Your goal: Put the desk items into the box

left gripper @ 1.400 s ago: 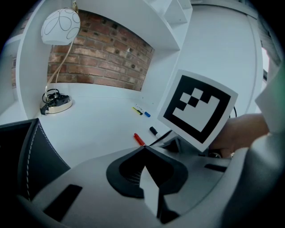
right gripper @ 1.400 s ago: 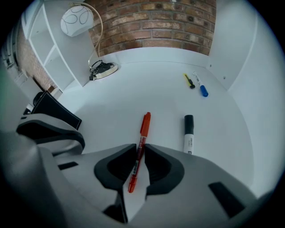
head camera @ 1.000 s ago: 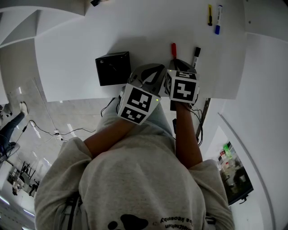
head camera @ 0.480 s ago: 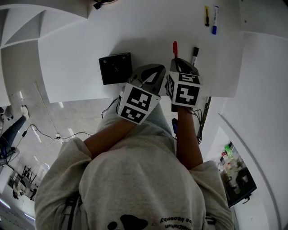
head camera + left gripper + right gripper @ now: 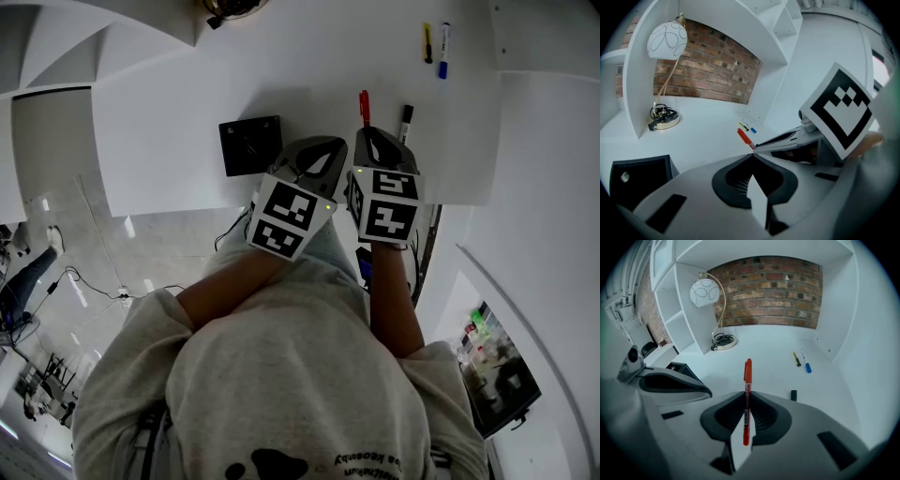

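— Why did the right gripper [image 5: 746, 397] take the red marker [image 5: 748, 369] lengthwise like that?
— My guess was that the marker lay pointing away from the person, so coming in along it was the plainest grab. Most of the barrel stuck out ahead of the jaws, which ought to make it easy to tip into the box [image 5: 251, 145].
— Where was the box?
— It was an open black one on the white desk [image 5: 169, 94], just left of both grippers and near the front edge. I couldn't make out anything inside it.
— How tight was the hold?
— The jaws were closed right down on the barrel, one on each side. I couldn't tell whether the marker was clear of the desk.
— And the left gripper [image 5: 751, 157]?
— It was pinched together with the tips touching and nothing between them. It hung close beside the right one, between it and the box, and looked idle to me.
— What else was waiting?
— A black marker [image 5: 406, 122] lay just right of the red one. A yellow pen [image 5: 427, 42] and a blue pen [image 5: 443, 52] lay side by side, well back on the right. The lamp [image 5: 707, 292] stood at the back left.
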